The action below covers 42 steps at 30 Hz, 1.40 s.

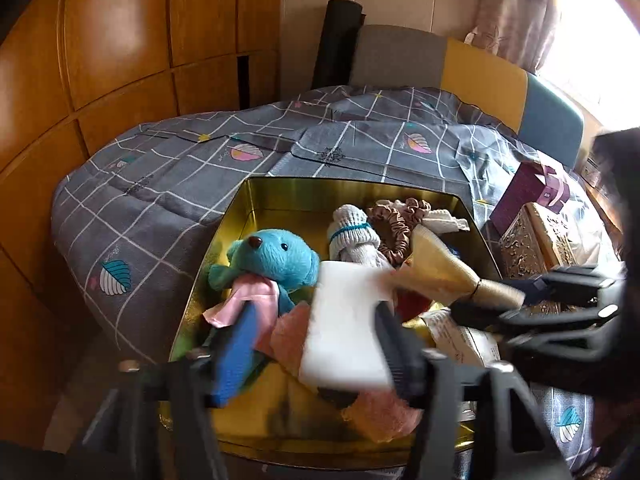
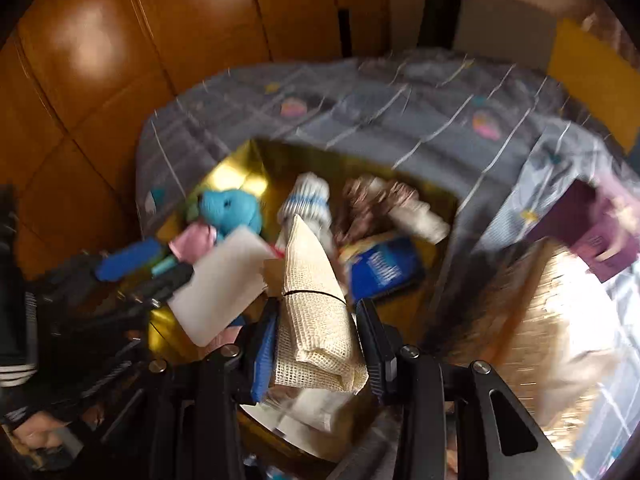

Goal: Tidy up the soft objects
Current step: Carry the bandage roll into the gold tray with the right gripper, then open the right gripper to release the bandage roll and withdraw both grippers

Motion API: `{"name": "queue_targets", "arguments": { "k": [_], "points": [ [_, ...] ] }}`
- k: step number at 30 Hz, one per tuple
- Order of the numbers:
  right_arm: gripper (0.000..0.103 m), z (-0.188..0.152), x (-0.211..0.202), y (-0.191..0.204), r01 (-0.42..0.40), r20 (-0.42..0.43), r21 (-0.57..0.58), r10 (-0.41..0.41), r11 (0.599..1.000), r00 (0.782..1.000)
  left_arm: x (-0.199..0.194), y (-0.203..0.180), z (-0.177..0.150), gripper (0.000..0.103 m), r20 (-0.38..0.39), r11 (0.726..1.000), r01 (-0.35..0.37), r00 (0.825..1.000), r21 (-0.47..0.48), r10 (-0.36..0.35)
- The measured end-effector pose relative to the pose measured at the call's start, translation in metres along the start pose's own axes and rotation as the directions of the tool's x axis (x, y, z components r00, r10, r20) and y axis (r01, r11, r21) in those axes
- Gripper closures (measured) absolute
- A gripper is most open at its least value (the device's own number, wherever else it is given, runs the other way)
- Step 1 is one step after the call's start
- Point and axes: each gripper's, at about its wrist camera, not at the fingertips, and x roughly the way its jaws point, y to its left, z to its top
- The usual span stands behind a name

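Gold tin (image 1: 256, 204) on bed (image 1: 160, 168), already holding blue teddy (image 1: 272, 260) at 9 o'clock, rolled sock (image 1: 352, 236) and scrunchie (image 1: 394, 220) toward 12.

Left gripper (image 1: 316, 344): jaws spread, white sponge (image 1: 346, 320) loose between them over tin.

Right gripper (image 2: 320, 352): jaws pinching mesh cloth roll (image 2: 316, 308), not yet dropped.

Purple box (image 1: 528, 192), patterned box (image 1: 528, 244) crowd 3 o'clock.

Gold tin (image 1: 240, 216) on bed: blue bear (image 1: 272, 260) left, white sponge (image 1: 344, 320) near, rolled sock (image 1: 352, 236) centre, scrunchies (image 1: 396, 220) far

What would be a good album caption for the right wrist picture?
Right gripper carries a beige mesh bundle over a gold tin of soft toys and socks.
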Motion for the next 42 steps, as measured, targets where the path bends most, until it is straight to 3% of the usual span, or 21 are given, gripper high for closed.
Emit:
{"name": "queue_targets", "arguments": {
  "k": [6, 17, 20, 25, 31, 37, 42],
  "points": [
    [0.064, -0.007, 0.043, -0.004, 0.037, -0.035, 0.038, -0.036, 0.999, 0.999, 0.0, 0.001, 0.0, 0.036, 0.005, 1.0, -0.008, 1.0, -0.007, 0.008],
    [0.063, -0.01, 0.042, -0.002, 0.1, 0.018, 0.005, -0.101, 0.995, 0.995, -0.009, 0.001, 0.004, 0.036, 0.041, 0.999, -0.036, 0.999, -0.012, 0.036],
    [0.054, -0.014, 0.038, 0.0, 0.102, 0.042, 0.001, -0.102, 0.995, 0.994, -0.012, -0.001, 0.004, 0.036, 0.05, 0.999, -0.041, 0.998, -0.006, 0.041],
    [0.03, -0.018, 0.029, 0.012, 0.145, 0.105, -0.035, -0.14, 0.989, 0.985, -0.018, -0.005, 0.004, 0.036, 0.069, 0.999, -0.05, 0.996, 0.004, 0.049],
    [0.016, -0.026, 0.0, 0.016, 0.241, 0.197, -0.013, -0.234, 0.971, 0.952, -0.029, -0.011, 0.004, 0.036, 0.104, 0.999, -0.048, 0.993, 0.001, 0.048],
    [0.005, -0.042, -0.036, 0.014, 0.334, 0.308, 0.081, -0.342, 0.939, 0.888, -0.042, -0.02, 0.003, 0.036, 0.145, 0.999, -0.033, 0.989, 0.005, 0.032],
    [0.002, -0.056, -0.057, 0.007, 0.36, 0.349, 0.18, -0.402, 0.915, 0.847, -0.051, -0.03, 0.002, 0.036, 0.17, 0.998, -0.054, 0.984, 0.012, 0.051]
  ]
}}
